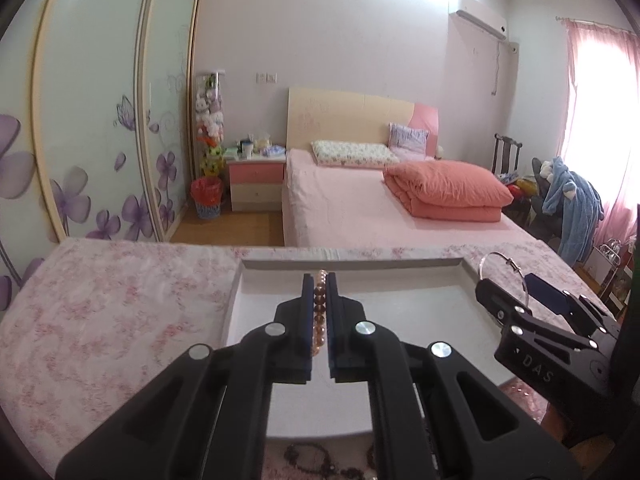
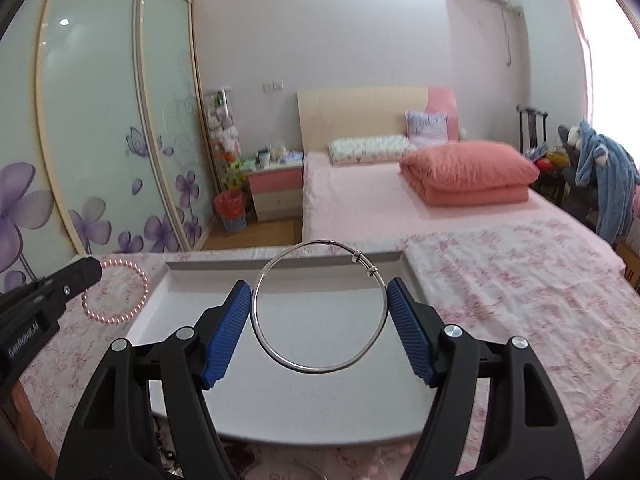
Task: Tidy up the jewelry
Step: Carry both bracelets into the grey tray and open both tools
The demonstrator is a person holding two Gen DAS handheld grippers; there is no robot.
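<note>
My left gripper (image 1: 319,280) is shut on a pink pearl bead bracelet (image 1: 320,312), held edge-on above the shallow grey tray (image 1: 400,304). The bracelet also shows in the right wrist view (image 2: 116,292), hanging as a loop from the left gripper (image 2: 86,270) left of the tray (image 2: 320,400). My right gripper (image 2: 319,286) holds a thin silver bangle (image 2: 320,308) upright between its blue pads (image 2: 226,332), above the tray. In the left wrist view the right gripper (image 1: 508,286) and bangle (image 1: 504,266) sit over the tray's right rim.
The tray lies on a pink floral cloth (image 1: 112,308). Dark bead jewelry (image 1: 316,462) lies on the cloth at the tray's near edge. Beyond are a bed (image 1: 360,204), a nightstand (image 1: 256,184) and a wardrobe (image 1: 92,120).
</note>
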